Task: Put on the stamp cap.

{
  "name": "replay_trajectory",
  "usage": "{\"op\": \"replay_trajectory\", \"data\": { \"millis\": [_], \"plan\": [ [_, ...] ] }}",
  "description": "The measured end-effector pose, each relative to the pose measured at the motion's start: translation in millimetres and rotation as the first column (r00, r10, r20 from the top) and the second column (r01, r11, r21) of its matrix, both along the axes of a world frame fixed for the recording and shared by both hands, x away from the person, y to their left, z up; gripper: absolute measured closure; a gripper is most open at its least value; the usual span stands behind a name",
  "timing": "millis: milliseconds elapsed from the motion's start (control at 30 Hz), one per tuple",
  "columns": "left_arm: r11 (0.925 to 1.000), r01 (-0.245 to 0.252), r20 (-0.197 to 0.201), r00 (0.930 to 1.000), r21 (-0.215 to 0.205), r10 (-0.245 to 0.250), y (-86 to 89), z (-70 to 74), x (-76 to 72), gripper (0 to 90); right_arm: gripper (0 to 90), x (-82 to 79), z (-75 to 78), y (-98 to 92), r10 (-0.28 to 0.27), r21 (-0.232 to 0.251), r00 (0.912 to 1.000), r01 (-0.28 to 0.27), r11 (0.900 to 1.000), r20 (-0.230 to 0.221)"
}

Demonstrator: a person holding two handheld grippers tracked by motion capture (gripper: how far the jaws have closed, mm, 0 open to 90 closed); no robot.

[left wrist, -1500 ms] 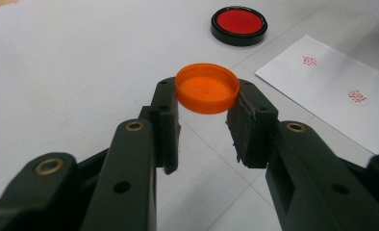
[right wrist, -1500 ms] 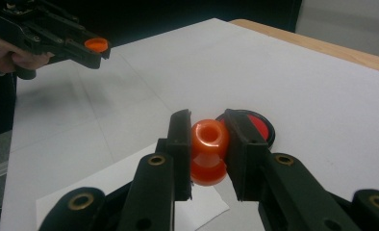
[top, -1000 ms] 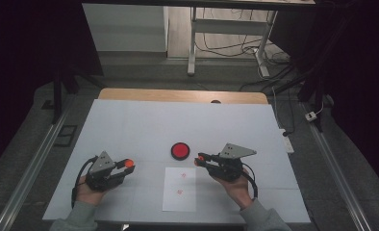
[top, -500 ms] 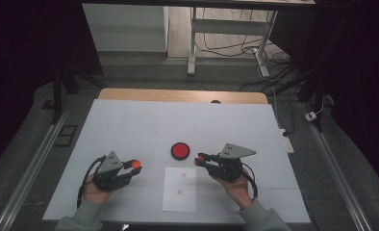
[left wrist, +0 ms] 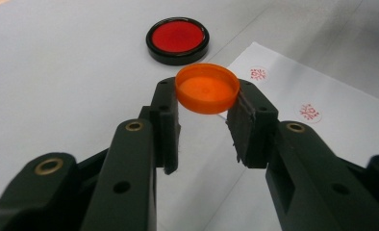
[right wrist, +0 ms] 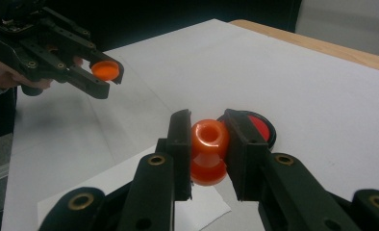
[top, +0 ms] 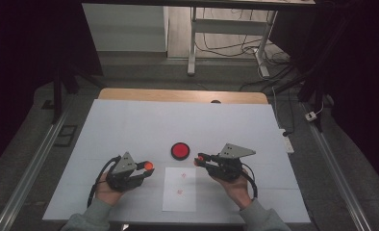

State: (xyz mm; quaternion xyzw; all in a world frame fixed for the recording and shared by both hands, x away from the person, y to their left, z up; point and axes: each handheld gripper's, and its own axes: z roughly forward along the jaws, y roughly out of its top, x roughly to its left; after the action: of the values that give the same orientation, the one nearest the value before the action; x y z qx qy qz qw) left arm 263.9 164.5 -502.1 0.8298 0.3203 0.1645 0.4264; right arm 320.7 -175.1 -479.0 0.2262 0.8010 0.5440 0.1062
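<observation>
White-covered counter (top: 130, 125), wooden edge visible along its far side. Landmark: round red ink pad in a black rim (top: 180, 150), lying flat and open near the counter's middle. Just on the person's side of the ink pad lies a white paper sheet (top: 179, 202), carrying two small red stamp marks (left wrist: 258, 73), one nearer the pad and one farther from it. Left gripper (top: 146, 168) sits to the left of the ink pad and slightly nearer the person, beside the left edge of the sheet; its jaws are closed on an orange cap (left wrist: 207, 88), gripped by its rim with the hollow side facing up, held clear above the counter. In the left gripper view the cap is in front of the ink pad, with the sheet's corner under and to the right of it. Right gripper (top: 200, 159) sits to the right of the ink pad, close to it, above the sheet's far right corner; its jaws are clamped on an orange stamp body (right wrist: 209, 151), a rounded piece with a hollow opening at its upper end. In the right gripper view the stamp body partly hides the ink pad behind it. Both grippers point toward each other, apart, with the sheet between them. Each is held by a hand, grey sleeves at the near edge.
</observation>
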Motion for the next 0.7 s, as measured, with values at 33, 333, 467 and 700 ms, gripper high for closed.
{"op": "replay_trajectory", "data": {
  "millis": [33,333,467,700],
  "plan": [
    [1.0000,0.008,0.001,1.0000,0.006,-0.008,-2.1,0.1,0.5,64.6,72.2,0.0,-0.2,0.0,0.000,0.001,1.0000,0.000,1.000,-0.001],
    [0.9988,0.040,-0.007,0.9992,0.029,-0.040,-16.1,0.2,6.2,64.6,72.2,-0.4,-0.9,0.2,0.003,0.004,0.9999,-0.003,1.000,-0.011],
    [0.9977,0.058,-0.012,0.9983,0.035,-0.058,-25.6,0.9,11.5,64.6,72.2,-0.4,-0.7,0.0,0.001,0.009,0.9999,-0.001,1.000,-0.012],
    [0.9967,0.072,-0.013,0.9973,0.036,-0.072,-39.9,3.5,21.5,64.6,72.2,-0.2,0.1,-1.1,-0.002,0.013,1.0000,0.002,1.000,-0.007]
  ]
}}
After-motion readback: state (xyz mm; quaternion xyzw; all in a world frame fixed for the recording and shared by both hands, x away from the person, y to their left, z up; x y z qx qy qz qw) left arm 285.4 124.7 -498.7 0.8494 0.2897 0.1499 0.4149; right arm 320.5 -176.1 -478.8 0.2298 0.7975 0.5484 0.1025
